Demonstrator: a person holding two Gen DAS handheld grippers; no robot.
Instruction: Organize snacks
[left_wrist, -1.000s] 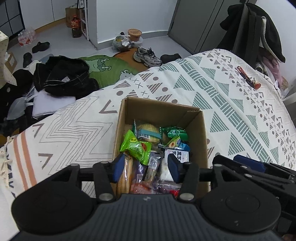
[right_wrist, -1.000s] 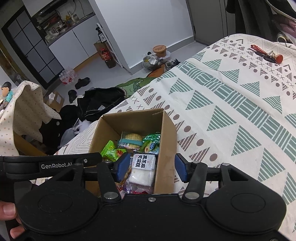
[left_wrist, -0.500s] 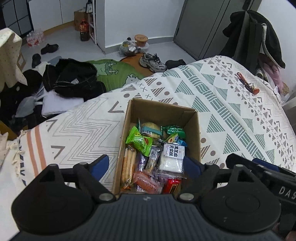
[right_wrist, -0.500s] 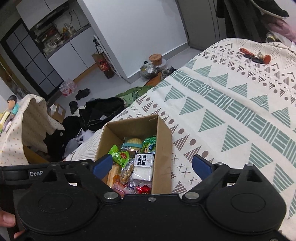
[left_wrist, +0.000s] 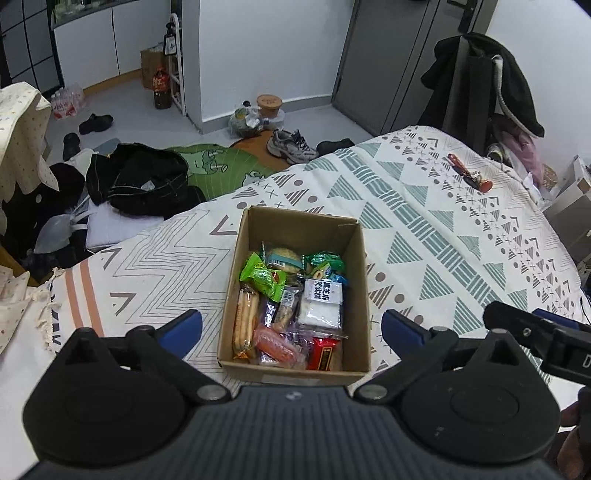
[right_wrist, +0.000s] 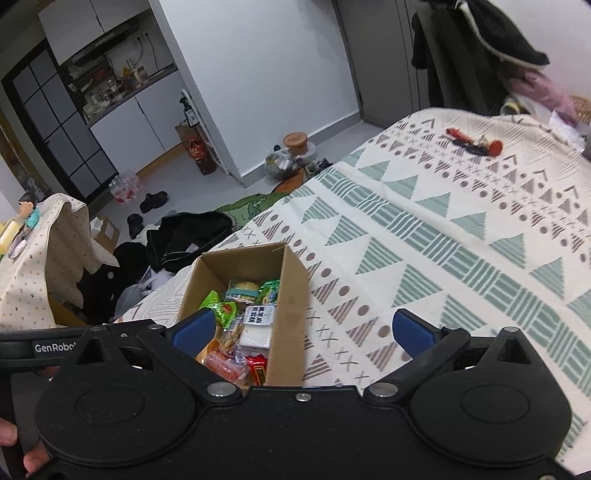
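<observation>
Snacks in mixed wrappers fill the open brown cardboard box (left_wrist: 364, 258) that we see at the centre of the left wrist view, sitting on a bed under a cream blanket with teal and grey triangle patterns (left_wrist: 424, 206). Among them lie a bright green crinkled packet (left_wrist: 263, 276) at the upper left of the pile, a white pouch with a printed black label (left_wrist: 320, 302) to the right, a long clear sleeve of biscuits (left_wrist: 246, 320) along the left wall, and a red wrapped bar (left_wrist: 324, 353) at the near end. Our left gripper (left_wrist: 291, 329) hangs above the box's near end with its blue-padded jaws spread wide and nothing between them. Our right gripper (right_wrist: 302, 332) is likewise wide and empty (the box sits lower left in its view). A red-handled tool (left_wrist: 469, 176) lies far off on the blanket, upper right.
</observation>
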